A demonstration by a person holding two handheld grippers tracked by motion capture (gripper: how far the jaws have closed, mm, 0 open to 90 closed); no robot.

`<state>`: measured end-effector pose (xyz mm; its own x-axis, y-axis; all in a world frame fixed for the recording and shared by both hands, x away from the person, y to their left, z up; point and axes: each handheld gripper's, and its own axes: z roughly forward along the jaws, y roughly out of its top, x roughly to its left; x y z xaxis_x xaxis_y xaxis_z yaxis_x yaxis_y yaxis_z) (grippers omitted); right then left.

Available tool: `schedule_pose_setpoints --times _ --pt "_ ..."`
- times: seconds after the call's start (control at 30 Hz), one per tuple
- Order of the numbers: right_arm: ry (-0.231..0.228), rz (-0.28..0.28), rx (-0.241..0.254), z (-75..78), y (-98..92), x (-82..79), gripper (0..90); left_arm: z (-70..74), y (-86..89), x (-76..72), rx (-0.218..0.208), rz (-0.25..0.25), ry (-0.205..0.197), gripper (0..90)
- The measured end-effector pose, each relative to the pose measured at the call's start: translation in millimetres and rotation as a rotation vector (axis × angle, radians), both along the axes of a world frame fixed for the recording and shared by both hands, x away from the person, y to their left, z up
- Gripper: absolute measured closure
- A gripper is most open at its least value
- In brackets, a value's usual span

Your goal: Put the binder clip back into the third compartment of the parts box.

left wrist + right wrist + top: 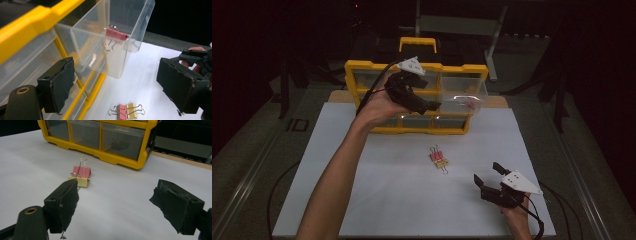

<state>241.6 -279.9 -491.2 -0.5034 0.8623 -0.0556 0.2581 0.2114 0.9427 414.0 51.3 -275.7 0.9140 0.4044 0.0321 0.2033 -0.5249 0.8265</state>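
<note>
A pink clip (117, 33) lies in a pulled-out clear drawer (117, 57) of the yellow organiser (362, 67). The left hand-held gripper (432, 106) hovers beside it, jaws wide, empty. Two clips (438, 159) lie mid-table (387, 200). The right hand-held gripper (489, 175) rests nearby, wide open, empty.

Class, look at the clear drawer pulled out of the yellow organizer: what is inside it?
Inside the clear drawer lies one pink binder clip with wire handles. The drawer's far corners are hard to read through glare.
</note>
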Motion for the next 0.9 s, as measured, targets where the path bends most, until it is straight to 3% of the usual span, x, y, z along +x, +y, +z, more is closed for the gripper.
schedule_pose_setpoints --times 0.9 --pt "-0.001 -0.004 0.002 0.2 -0.7 -0.2 18.5 -50.7 -6.1 -4.8 0.029 0.004 0.015 15.2"
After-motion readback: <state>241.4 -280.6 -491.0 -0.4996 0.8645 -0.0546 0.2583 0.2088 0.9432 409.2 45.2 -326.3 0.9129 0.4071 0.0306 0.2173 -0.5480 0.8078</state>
